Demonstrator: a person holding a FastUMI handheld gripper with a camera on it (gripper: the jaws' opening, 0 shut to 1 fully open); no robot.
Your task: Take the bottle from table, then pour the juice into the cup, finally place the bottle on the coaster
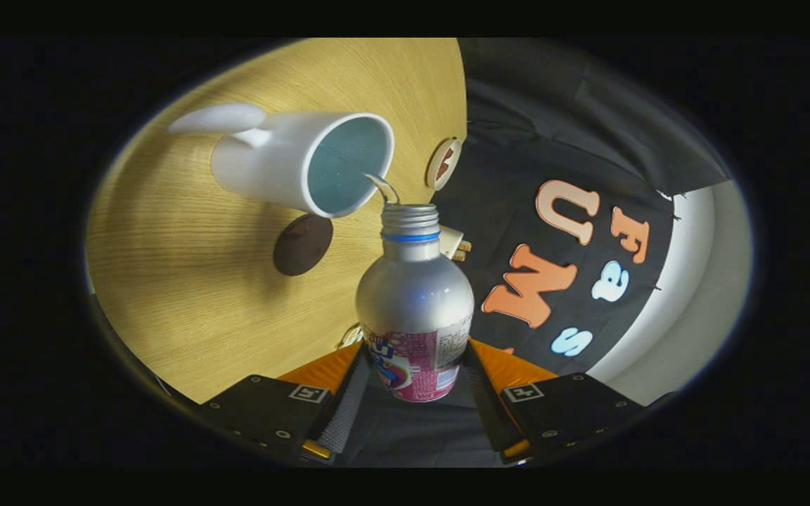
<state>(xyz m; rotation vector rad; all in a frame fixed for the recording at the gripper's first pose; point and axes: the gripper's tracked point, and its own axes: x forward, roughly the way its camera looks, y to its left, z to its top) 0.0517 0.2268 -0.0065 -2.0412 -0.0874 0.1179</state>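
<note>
In the gripper view, the gripper (413,372) is clamping the bottle (414,309) by its lower body, one finger (349,383) pressing at the bottle's 9 o'clock side and the other at its 3 o'clock side. The bottle is silver with a pink label around its base and a blue ring under its threaded neck; its mouth is open and pointing away from the fingers, toward 12 o'clock.

A thin stream of liquid (384,188) is leaving the bottle's mouth and curving toward 11 o'clock into the cup (303,163). The cup is white with a pale bluish inside, its rim sitting just beyond the bottle's mouth and its handle sticking out at its far side, at about 10 o'clock from the bottle.

A dark round coaster (302,244) is lying on the wooden tabletop (187,281), at 10 o'clock from the bottle's shoulder and just under the cup's rim as seen here, apart from the bottle. A small pale round disc (443,163) is resting near the tabletop's edge at 1 o'clock from the bottle's mouth. A small pale object (454,242) is peeking out from behind the bottle's neck at 3 o'clock; what it is cannot be told.
</note>
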